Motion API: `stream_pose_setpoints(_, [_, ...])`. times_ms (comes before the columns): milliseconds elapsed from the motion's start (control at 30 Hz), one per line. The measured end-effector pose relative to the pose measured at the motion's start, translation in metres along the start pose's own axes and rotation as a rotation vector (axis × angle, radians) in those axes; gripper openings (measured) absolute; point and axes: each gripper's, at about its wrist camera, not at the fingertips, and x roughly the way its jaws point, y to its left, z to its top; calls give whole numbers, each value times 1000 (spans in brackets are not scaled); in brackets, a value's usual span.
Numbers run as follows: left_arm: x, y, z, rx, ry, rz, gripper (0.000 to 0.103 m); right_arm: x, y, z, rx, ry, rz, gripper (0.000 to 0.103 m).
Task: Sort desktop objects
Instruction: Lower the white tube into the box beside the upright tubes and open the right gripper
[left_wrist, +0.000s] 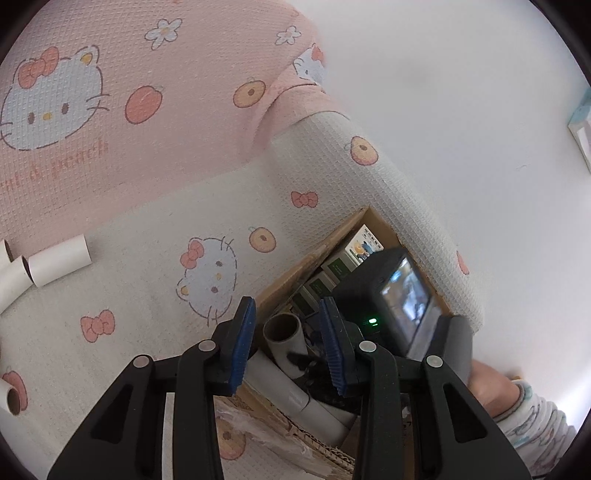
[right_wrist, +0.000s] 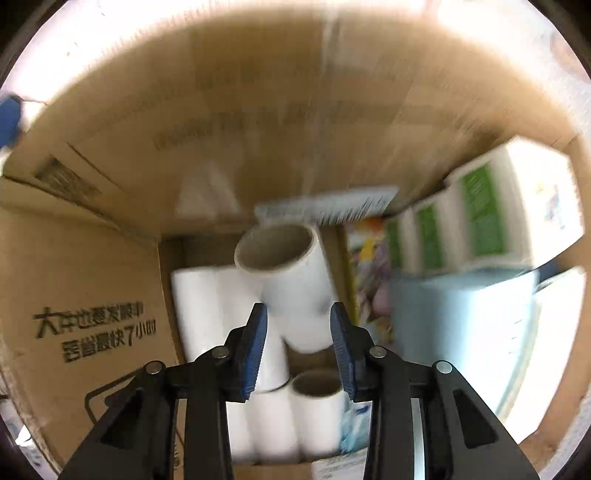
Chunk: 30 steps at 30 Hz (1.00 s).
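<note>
Pink cartoon-cat bedding (left_wrist: 110, 155) surrounds your cardboard box (right_wrist: 85, 280), which holds white paper tubes (right_wrist: 218, 306), green-labelled packs (right_wrist: 480, 218) and a blue carton (right_wrist: 461, 314). Your right gripper (right_wrist: 299, 343) points into it, fingers spread around a tilted tube (right_wrist: 295, 273) without pinching; your left gripper (left_wrist: 286, 339) is spread, empty, and loose tubes (left_wrist: 55, 258) lie on the bedding

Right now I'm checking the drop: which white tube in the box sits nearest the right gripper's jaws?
The tilted white tube, open end up, lying across the flat rolls. Its lower end sits between the right gripper pads; the others lie beneath.
</note>
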Motion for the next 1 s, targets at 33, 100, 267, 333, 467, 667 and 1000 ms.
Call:
stream_pose_setpoints(33, [1,-1,-1,3,3,-4,39,-4,0,0,-8,-18,-8,35])
stream_pose_setpoints(100, [4,-3,-2,9,10,-10,40,-7,0,0,-22,-46,-19,45])
stream_pose_setpoints(267, [5,-3,-3,-1,21,8,40,-10,6,5,-65,-104,-48,51])
stream_pose_setpoints(333, [3,1,-3,-23,24,-4,40,-13,9,7,-95,-135,-68,51])
stream_pose_setpoints(467, [-6,8,-1,-63,3,-24,40,-13,14,11,-123,-129,-98,47])
stream_pose_setpoints(667, [-12,13,1,-76,-2,-29,40,-18,15,8,-129,-71,-62,42])
stream_pose_setpoints(1000, [-10,5,0,-47,25,-32,40,-20,16,10,-67,54,-66,42])
